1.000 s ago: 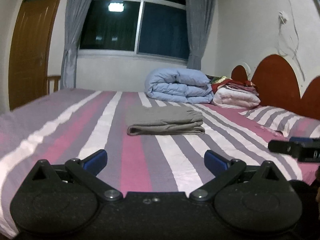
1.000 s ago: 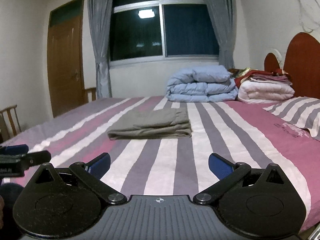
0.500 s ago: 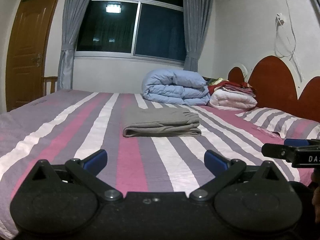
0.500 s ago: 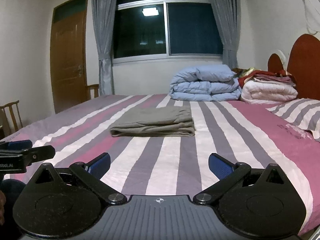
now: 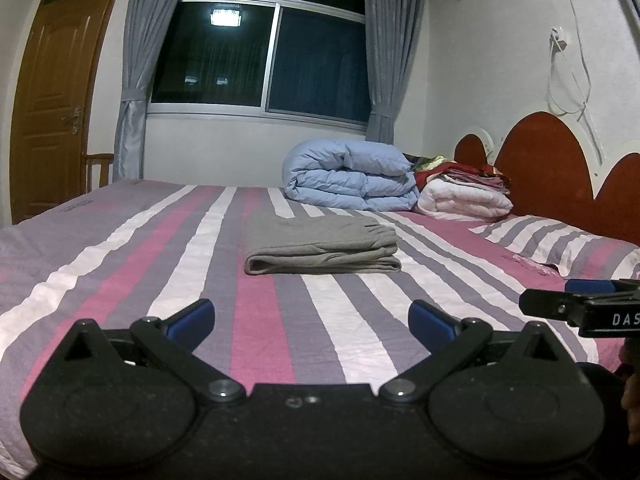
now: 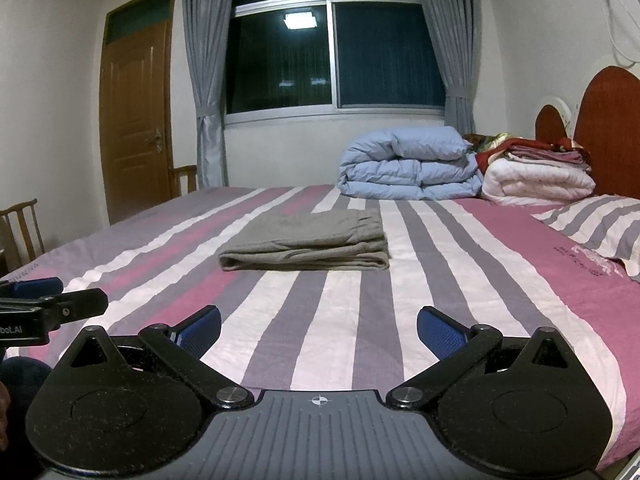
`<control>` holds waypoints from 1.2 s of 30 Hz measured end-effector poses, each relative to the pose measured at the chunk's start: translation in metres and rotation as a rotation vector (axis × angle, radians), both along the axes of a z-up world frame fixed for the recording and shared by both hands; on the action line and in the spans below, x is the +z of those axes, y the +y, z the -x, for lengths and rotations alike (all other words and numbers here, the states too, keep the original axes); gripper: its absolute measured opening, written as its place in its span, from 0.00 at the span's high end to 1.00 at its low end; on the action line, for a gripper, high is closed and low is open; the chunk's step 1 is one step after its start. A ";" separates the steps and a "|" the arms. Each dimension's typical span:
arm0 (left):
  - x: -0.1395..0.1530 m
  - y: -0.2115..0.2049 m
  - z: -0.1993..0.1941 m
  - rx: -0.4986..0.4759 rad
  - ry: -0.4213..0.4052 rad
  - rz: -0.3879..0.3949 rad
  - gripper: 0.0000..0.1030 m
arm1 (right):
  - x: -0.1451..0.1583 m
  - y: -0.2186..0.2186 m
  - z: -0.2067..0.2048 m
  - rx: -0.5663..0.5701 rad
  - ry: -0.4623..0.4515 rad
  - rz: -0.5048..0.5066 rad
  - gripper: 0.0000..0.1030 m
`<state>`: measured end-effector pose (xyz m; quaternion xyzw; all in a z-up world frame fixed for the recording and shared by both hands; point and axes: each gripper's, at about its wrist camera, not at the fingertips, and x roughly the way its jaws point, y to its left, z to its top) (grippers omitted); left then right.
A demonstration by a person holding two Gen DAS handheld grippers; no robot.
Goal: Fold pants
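Note:
Grey pants (image 5: 320, 246) lie folded into a flat rectangle on the striped bed (image 5: 120, 264), also in the right wrist view (image 6: 308, 242). My left gripper (image 5: 311, 316) is open and empty, held back near the bed's front edge, well short of the pants. My right gripper (image 6: 319, 326) is open and empty too, at about the same distance. Each gripper's side shows at the edge of the other's view, the right gripper (image 5: 580, 306) and the left gripper (image 6: 48, 304).
A folded blue duvet (image 5: 352, 180) and a white blanket stack (image 5: 464, 196) sit at the bed's far end by the red headboard (image 5: 544, 168). A striped pillow (image 5: 560, 240) lies on the right. Wooden chairs (image 6: 20, 228) and a door (image 6: 136, 120) stand on the left.
Both grippers have tilted up and drawn back slightly from the bed; the pants lie unmoved. Both stay open.

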<state>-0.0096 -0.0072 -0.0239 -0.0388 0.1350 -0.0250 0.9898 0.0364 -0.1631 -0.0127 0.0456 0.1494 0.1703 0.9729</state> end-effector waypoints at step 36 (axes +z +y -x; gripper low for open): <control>0.003 0.001 -0.002 -0.013 -0.002 -0.009 0.06 | 0.001 -0.004 0.000 0.002 0.000 -0.001 0.00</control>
